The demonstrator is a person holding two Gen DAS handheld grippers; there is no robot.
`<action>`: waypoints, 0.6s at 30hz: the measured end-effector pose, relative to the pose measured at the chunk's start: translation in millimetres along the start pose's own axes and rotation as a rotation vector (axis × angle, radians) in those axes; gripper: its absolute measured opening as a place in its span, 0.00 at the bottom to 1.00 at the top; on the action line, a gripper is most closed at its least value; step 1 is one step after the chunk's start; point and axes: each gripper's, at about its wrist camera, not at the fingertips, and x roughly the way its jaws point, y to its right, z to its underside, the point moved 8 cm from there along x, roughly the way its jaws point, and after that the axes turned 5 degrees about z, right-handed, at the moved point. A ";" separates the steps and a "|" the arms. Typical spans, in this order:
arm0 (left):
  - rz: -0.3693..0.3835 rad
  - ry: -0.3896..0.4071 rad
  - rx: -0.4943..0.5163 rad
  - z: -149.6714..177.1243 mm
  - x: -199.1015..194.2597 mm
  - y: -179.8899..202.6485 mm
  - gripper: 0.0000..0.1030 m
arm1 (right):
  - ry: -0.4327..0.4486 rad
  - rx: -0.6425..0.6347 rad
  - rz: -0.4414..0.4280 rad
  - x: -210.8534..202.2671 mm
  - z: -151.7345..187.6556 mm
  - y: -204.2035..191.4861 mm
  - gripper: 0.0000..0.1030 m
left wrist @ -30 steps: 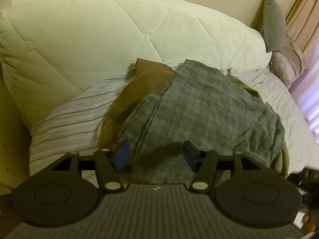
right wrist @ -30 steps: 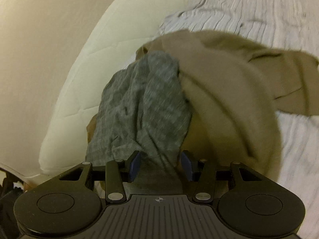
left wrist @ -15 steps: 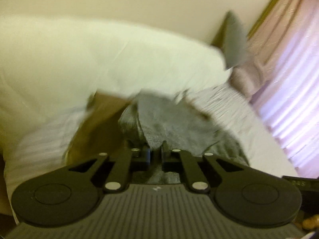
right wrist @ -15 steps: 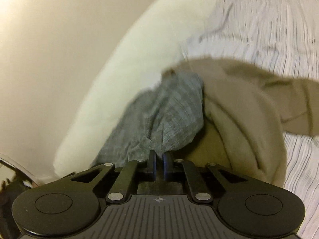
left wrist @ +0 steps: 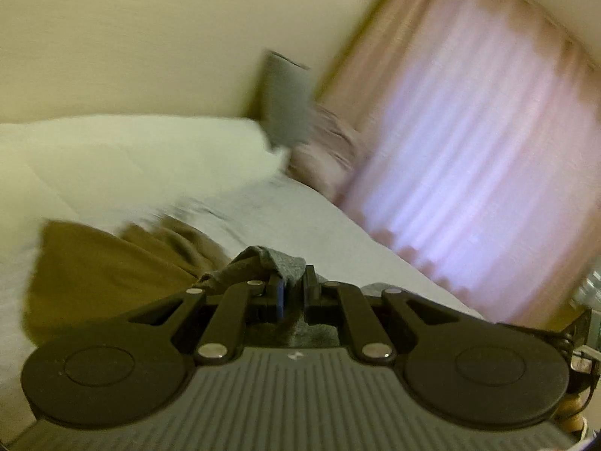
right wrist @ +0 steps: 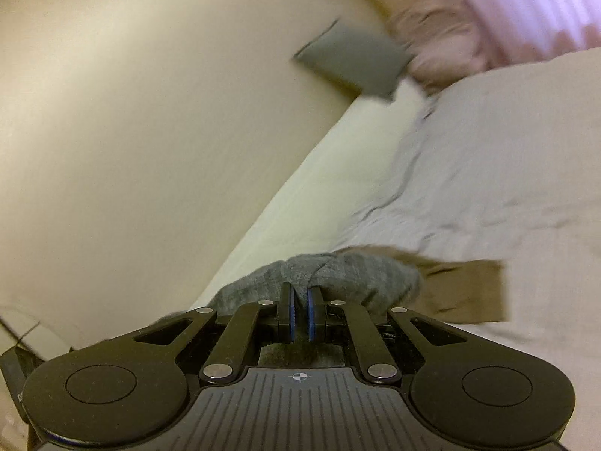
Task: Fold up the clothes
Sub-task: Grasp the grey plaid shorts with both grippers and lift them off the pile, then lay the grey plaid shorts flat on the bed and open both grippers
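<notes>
A grey checked garment is pinched in my left gripper, which is shut on a bunched edge of it and lifted above the bed. My right gripper is shut on another edge of the same grey garment, which bulges just past its pads. A brown garment lies on the striped sheet below and left of the left gripper; a corner of this brown garment shows to the right of the right gripper. Most of the grey garment hangs hidden under the grippers.
A rolled white duvet lies along the wall at the bed's far side. A grey cushion and a pink pillow stand at the bed's head. Pink curtains hang beyond. The striped sheet spreads to the right.
Both grippers shut on the grey garment's edges and rose with it. The views swung up from the clothes pile toward the wall, cushion and curtains.
</notes>
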 end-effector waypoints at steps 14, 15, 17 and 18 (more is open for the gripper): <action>0.366 -0.268 0.069 159.7 -7.4 286.5 0.06 | 0.316 -0.194 0.503 -370.7 -9.0 90.0 0.05; 0.348 -0.272 0.091 173.1 -14.0 301.1 0.07 | 0.299 -0.189 0.475 -390.4 -3.5 90.4 0.05; 0.295 -0.298 0.134 202.0 -26.7 321.7 0.12 | 0.176 -0.177 0.520 -416.4 14.2 108.0 0.06; 0.265 -0.313 0.156 216.8 -32.9 330.5 0.16 | 0.125 -0.156 0.577 -430.4 25.6 122.9 0.06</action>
